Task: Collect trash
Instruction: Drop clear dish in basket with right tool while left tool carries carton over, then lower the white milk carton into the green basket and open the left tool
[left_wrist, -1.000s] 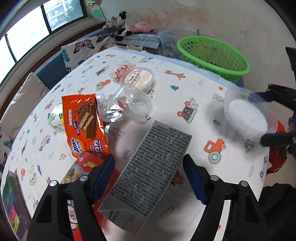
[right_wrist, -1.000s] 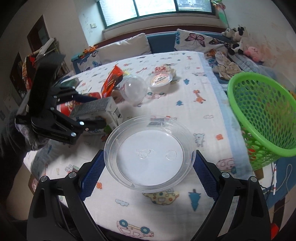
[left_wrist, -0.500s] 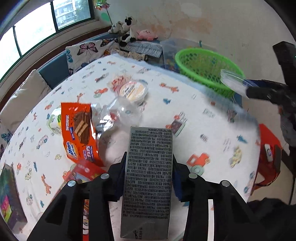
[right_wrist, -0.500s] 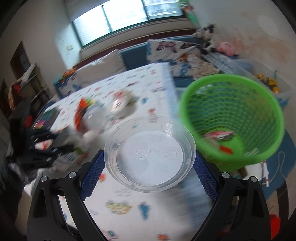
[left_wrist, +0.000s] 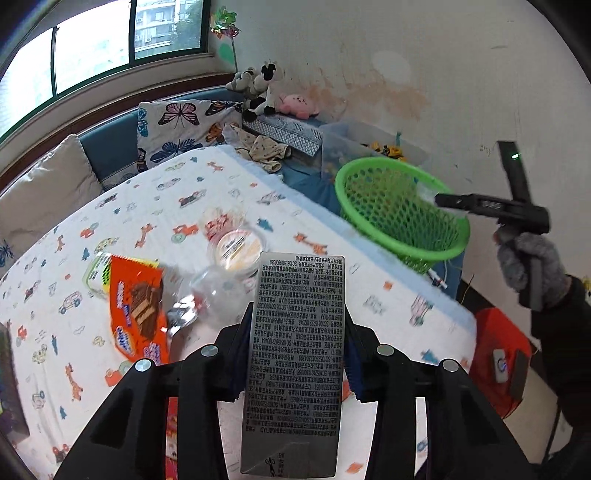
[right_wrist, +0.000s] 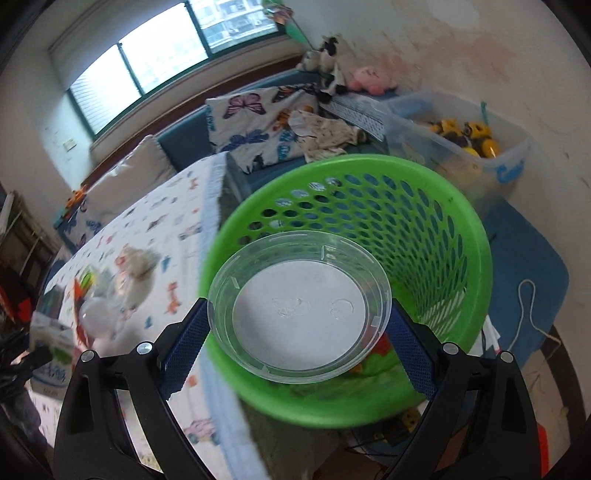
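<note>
My left gripper (left_wrist: 295, 354) is shut on a grey printed carton (left_wrist: 297, 354) and holds it above the table. My right gripper (right_wrist: 297, 332) is shut on a clear plastic lid (right_wrist: 299, 306) and holds it over the mouth of the green mesh basket (right_wrist: 436, 229). In the left wrist view the basket (left_wrist: 391, 210) stands beyond the table's far right edge, with the right gripper (left_wrist: 443, 201) at its rim. An orange snack wrapper (left_wrist: 138, 314), a clear crumpled cup (left_wrist: 221, 288) and a round lidded tub (left_wrist: 236, 247) lie on the table.
The table carries a white cloth with cartoon prints (left_wrist: 184, 206). A clear bin of toys (right_wrist: 461, 147) stands behind the basket by the wall. A bench with cushions (left_wrist: 177, 125) and plush toys (left_wrist: 266, 92) runs along the window. A red object (left_wrist: 495, 362) sits at the right.
My left gripper closed on the carton and lifted it off the table. My right gripper carried the clear lid from above the table to over the green basket.
</note>
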